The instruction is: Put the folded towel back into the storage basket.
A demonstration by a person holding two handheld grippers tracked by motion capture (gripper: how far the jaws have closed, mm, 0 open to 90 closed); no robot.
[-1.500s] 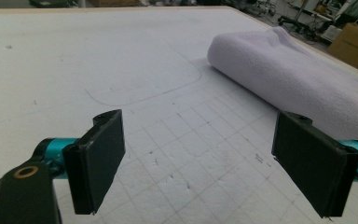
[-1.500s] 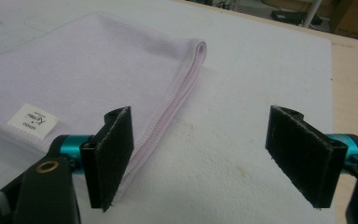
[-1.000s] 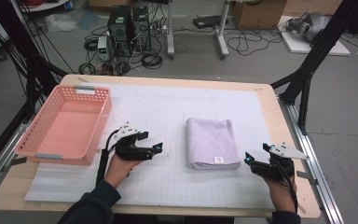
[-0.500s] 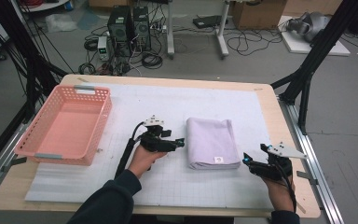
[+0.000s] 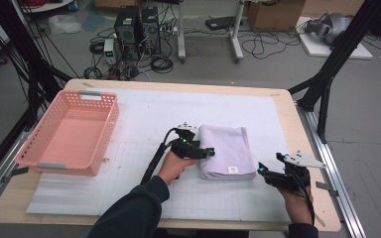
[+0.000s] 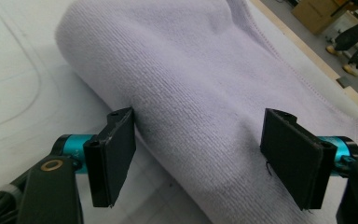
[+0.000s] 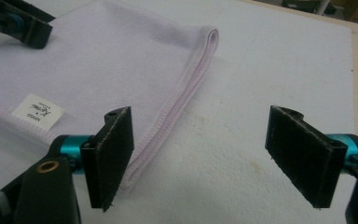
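Left gripper (image 5: 209, 151) at the folded towel's (image 5: 228, 148) rolled edge, jaws apart, lately narrowing, not pinching. Should bite the full fold. Right gripper (image 5: 263, 171) gapes nearby.

The folded towel (image 6: 205, 93) is soft, ribbed lilac cloth — matt. The basket (image 5: 69, 131) is pink plastic lattice; the surface (image 5: 144, 111) wears a matt white mat.

The folded towel (image 5: 226, 151) is blocking the middle of the mat (image 5: 144, 114), with the left gripper (image 5: 209, 152) crowding its left fold. The basket (image 5: 68, 131) is taking the left side. Open mat is lying between basket and towel and behind the towel.
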